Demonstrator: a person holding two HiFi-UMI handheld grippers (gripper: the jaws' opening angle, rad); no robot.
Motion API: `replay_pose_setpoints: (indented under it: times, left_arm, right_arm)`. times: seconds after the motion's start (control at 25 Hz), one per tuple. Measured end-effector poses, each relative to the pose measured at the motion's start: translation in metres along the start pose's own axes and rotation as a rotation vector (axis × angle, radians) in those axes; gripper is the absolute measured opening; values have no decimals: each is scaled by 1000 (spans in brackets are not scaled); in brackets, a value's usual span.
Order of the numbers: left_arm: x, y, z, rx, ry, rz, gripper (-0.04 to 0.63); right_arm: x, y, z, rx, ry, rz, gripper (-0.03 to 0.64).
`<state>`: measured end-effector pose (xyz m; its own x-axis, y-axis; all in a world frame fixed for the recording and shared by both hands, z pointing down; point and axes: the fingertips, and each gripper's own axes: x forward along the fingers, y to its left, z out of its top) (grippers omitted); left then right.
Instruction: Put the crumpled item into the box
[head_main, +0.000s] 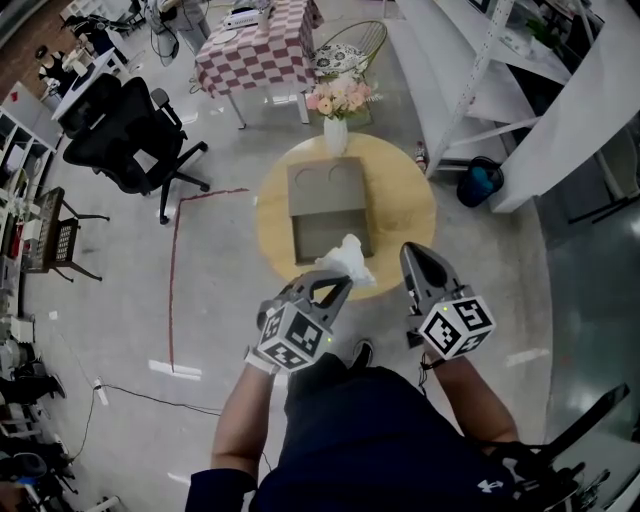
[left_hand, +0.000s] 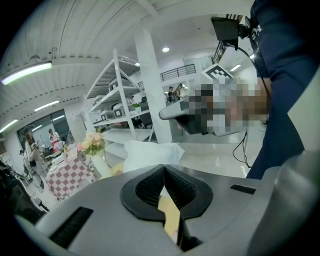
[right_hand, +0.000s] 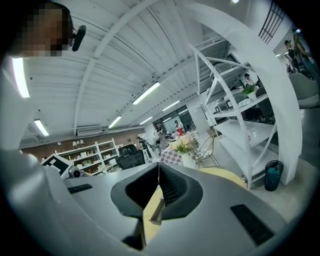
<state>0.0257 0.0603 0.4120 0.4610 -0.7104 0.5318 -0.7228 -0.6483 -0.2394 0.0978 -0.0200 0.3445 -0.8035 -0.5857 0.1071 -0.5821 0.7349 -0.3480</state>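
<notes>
The white crumpled paper wad (head_main: 350, 258) is pinched by the clenched left gripper (head_main: 343, 280) near the front edge of the open grey cardboard box (head_main: 320, 225). The right gripper (head_main: 412, 252) is clenched on nothing. If released early, the wad could be dropped outside.

A round yellow bench (head_main: 405, 215) is seen standing on a grey floor (head_main: 220, 330). An open grey-brown box (head_main: 328, 205) is set at the middle of the bench, with its far flap folded back flat. A white vase (head_main: 336, 135) of pink flowers is placed upright at the far edge of the bench, just beyond that flap.
</notes>
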Motion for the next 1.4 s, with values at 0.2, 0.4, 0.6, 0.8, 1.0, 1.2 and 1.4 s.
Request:
replay_pose_setpoints:
  times: [0.2, 0.4, 0.6, 0.8, 1.0, 1.2, 1.4]
  left_arm:
    - [6, 13, -17, -12, 19, -28, 18]
    - [18, 37, -34, -9, 27, -78, 18]
    - [26, 65, -43, 9, 24, -121, 18]
    - [32, 96, -46, 33, 15, -158, 18]
    - [38, 114, -45, 65, -2, -203, 18]
    - [55, 125, -50, 132, -1, -242, 17]
    - [77, 126, -71, 160, 21, -298, 18]
  right_arm:
    - [16, -7, -10, 23, 17, -26, 14]
    - [40, -13, -14, 37, 27, -73, 14]
    - [63, -15, -6, 27, 18, -112, 14]
    - [91, -11, 2, 15, 11, -134, 14]
    - [109, -8, 17, -9, -19, -162, 14]
    - [118, -16, 24, -18, -39, -213, 14]
    - [123, -25, 12, -10, -11, -285, 14]
